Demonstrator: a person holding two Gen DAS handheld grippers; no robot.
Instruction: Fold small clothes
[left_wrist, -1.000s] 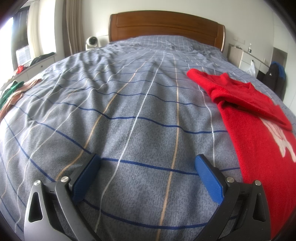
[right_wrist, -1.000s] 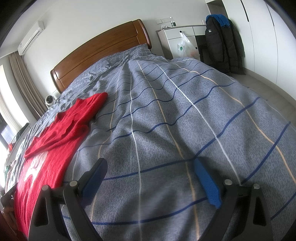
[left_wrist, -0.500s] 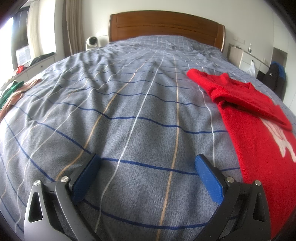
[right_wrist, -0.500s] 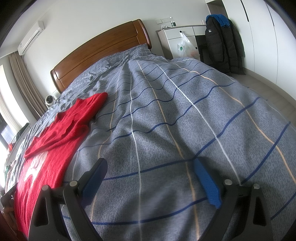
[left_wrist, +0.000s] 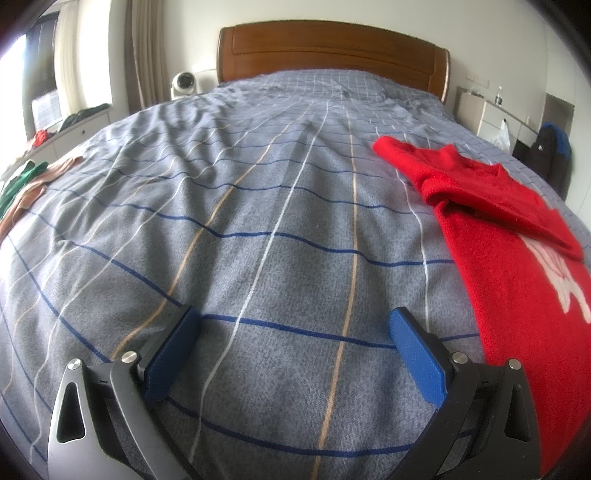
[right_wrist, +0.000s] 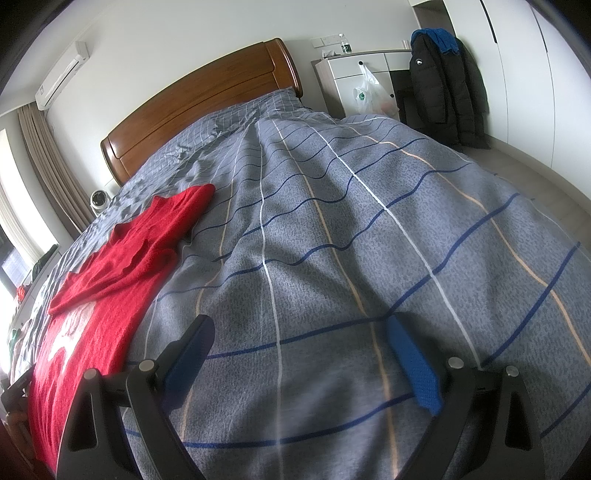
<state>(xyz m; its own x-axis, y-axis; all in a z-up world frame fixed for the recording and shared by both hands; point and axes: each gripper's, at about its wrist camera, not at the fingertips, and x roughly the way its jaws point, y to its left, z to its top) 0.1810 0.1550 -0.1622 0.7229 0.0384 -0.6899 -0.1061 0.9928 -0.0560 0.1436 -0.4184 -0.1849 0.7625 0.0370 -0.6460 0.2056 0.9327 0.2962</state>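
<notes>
Both open claws flank the red sweater (left_wrist: 498, 266) on the bed (left_wrist: 258, 221).

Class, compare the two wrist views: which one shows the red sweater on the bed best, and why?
The right wrist view: the red sweater appears nearly whole, from its far sleeve down its body. In the left wrist view the red sweater is closer and sharper, with its folded sleeve clear, but the picture's right edge cuts it off.

Red knitted sweater with white chest motif (left_wrist: 506, 266) (right_wrist: 110, 273) lay flat on grey checked bed cover; one sleeve was folded across body, other sleeve stretched toward headboard.
</notes>
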